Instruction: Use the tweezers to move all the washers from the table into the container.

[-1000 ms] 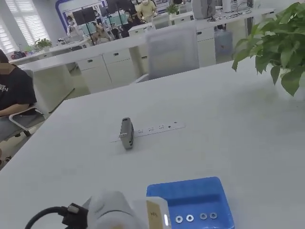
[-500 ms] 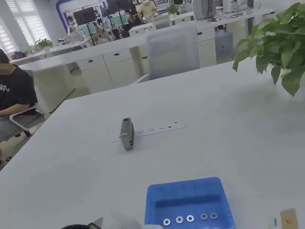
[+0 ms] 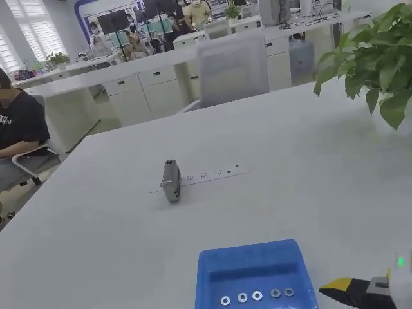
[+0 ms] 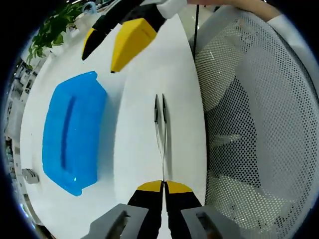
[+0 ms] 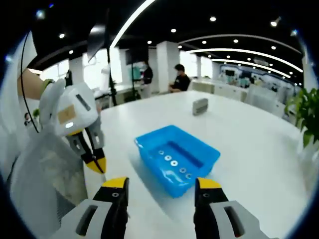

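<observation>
Five washers [image 3: 257, 295] sit in the container [image 3: 248, 257], and I see none beside it. The left gripper [image 4: 163, 185] pinches the tweezers [image 4: 162, 154], which are narrow and empty. The right gripper [image 5: 162, 182] is wide open.

The container [image 3: 254, 273] looks like blue plastic, smooth and a little glossy. The washers [image 3: 257, 295] in it are of bright metal and they shine. The table [image 3: 290, 148] has a white top, smooth and mostly matt. The tweezers [image 4: 163, 137] are of thin grey metal with a dull shine. The left gripper [image 4: 163, 185] has tips of yellow and black plastic, smooth, and a grey body. The chair [image 4: 259, 99] is covered with white mesh cloth, full of small holes.
</observation>
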